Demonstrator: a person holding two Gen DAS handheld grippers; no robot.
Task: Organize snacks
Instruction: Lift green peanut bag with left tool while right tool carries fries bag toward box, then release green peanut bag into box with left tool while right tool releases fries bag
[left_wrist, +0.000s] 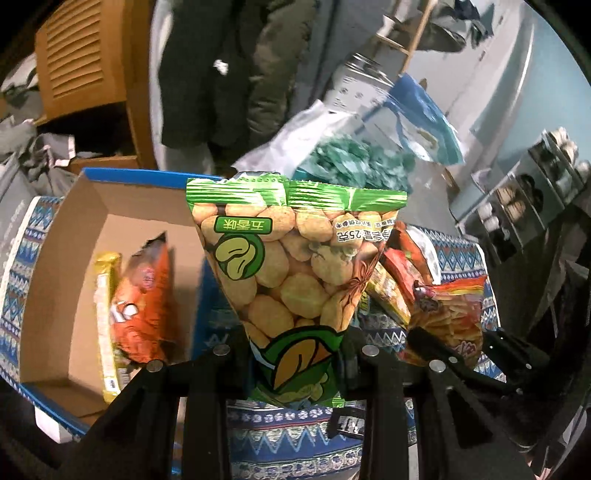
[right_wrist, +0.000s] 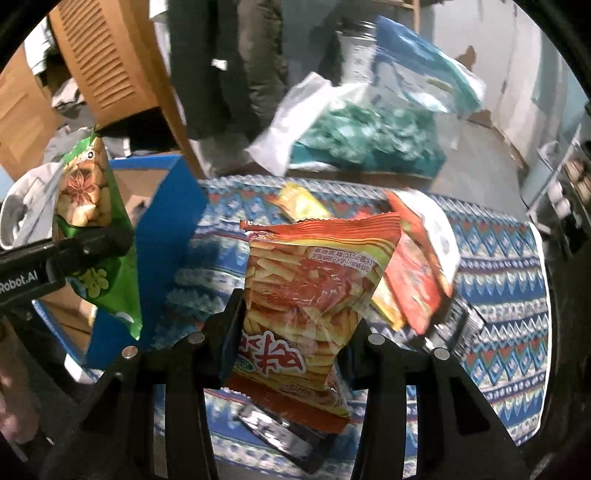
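In the left wrist view, an open cardboard box (left_wrist: 70, 258) with blue outer walls is seen at the left of the frame, resting on a patterned cloth (left_wrist: 295, 435). Inside it, a yellow packet (left_wrist: 107, 325) and an orange packet (left_wrist: 144, 291) are stood side by side, touching. At the centre, a green bag of beans (left_wrist: 295, 258) is held upright in the left gripper (left_wrist: 295, 373), whose jaws are closed on the bag's lower end. At the right, a pile of loose snack packets (left_wrist: 399, 273) lies on the cloth, and beside it a red bag of fries (left_wrist: 448, 314) is seen lifted, with the other gripper's black arm just below it.

In the right wrist view, the green bag of beans (right_wrist: 96, 236) appears at the left edge, clamped in the left gripper (right_wrist: 92, 240), beside the blue wall of the box (right_wrist: 166, 236). At the centre, the red bag of fries (right_wrist: 314, 299) is held in the right gripper (right_wrist: 295, 354), the jaws being closed on its lower part. Behind it, to the right, red and yellow packets (right_wrist: 413, 280) lie on the cloth (right_wrist: 498, 280), which covers the desk. A dark packet (right_wrist: 291, 435) lies below the held bag.
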